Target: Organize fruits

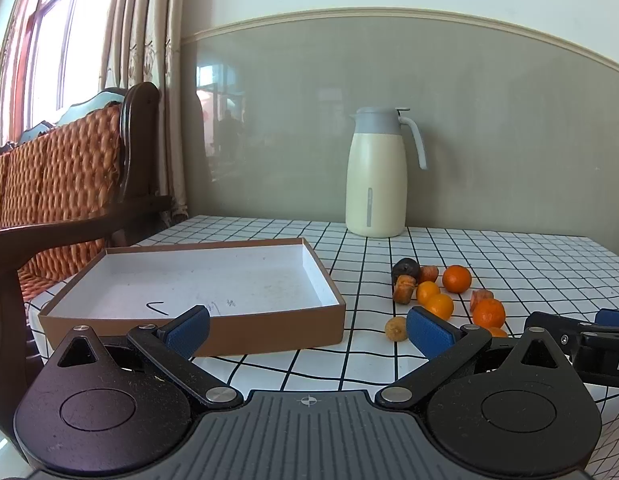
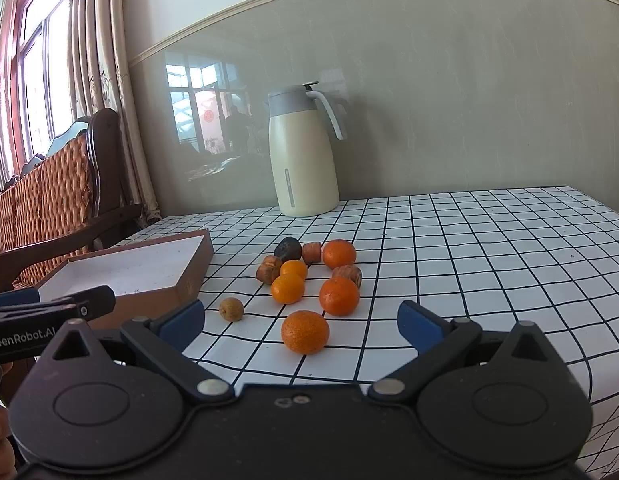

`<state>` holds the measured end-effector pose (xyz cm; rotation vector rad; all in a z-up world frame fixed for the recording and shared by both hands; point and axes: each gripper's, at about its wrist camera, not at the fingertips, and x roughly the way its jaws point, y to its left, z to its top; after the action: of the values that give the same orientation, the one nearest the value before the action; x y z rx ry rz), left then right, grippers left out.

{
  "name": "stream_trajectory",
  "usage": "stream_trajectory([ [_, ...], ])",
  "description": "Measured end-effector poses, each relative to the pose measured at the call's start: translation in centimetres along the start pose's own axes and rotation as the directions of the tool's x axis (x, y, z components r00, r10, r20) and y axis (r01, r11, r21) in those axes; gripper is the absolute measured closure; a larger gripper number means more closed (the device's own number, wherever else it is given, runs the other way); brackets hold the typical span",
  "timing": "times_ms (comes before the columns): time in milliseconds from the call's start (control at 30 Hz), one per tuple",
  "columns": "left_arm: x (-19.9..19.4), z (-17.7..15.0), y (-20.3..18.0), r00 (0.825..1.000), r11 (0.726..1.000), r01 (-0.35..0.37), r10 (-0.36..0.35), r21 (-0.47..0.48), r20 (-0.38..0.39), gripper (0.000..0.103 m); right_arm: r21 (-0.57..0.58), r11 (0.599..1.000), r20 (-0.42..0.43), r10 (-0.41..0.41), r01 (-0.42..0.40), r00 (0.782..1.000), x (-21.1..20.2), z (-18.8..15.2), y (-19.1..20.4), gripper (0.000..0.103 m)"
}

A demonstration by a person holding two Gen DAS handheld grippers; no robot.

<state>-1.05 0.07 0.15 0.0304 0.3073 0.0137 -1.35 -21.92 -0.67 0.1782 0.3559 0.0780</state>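
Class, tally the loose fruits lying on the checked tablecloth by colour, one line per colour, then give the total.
Orange citrus fruits: 5
Brown wrinkled fruits: 3
Dark, nearly black fruit: 1
Small yellowish-tan fruit: 1
Total: 10

All lie beside the cardboard box, none in it.

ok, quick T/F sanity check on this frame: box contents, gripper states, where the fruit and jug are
1. The box already holds fruit. False: it holds no fruit.
2. Both grippers are open, holding nothing. True: left gripper, right gripper.
3. The fruit lies loose on the checked tablecloth, beside the box. True.
4. The jug lies on its side. False: it stands upright near the wall.
5. All the fruit is orange. False: one dark fruit and several brown ones.
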Motion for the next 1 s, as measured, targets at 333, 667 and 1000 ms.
stream_trajectory([
  [333,-0.07,-0.09,-0.05,1.000,1.000,0.002,-0.002,0.012,0.002,0.000,0.002,1.000,0.000,0.001,-0.001,1.000,0.08,0.07,-0.11,0.006],
  [667,0.06,-0.05,-0.34,1.000,0.999,-0.002,0.002,0.034,-0.005,0.000,-0.005,1.000,-0.010,-0.011,0.011,1.000,0.29,-0.07,-0.03,0.006],
  [1000,0.13,-0.31,-0.78,1.000,0.998,0.021,-0.020,0.061,-0.016,0.000,-0.004,0.999,0.005,-0.043,0.043,0.999,0.11,-0.13,-0.22,0.006],
])
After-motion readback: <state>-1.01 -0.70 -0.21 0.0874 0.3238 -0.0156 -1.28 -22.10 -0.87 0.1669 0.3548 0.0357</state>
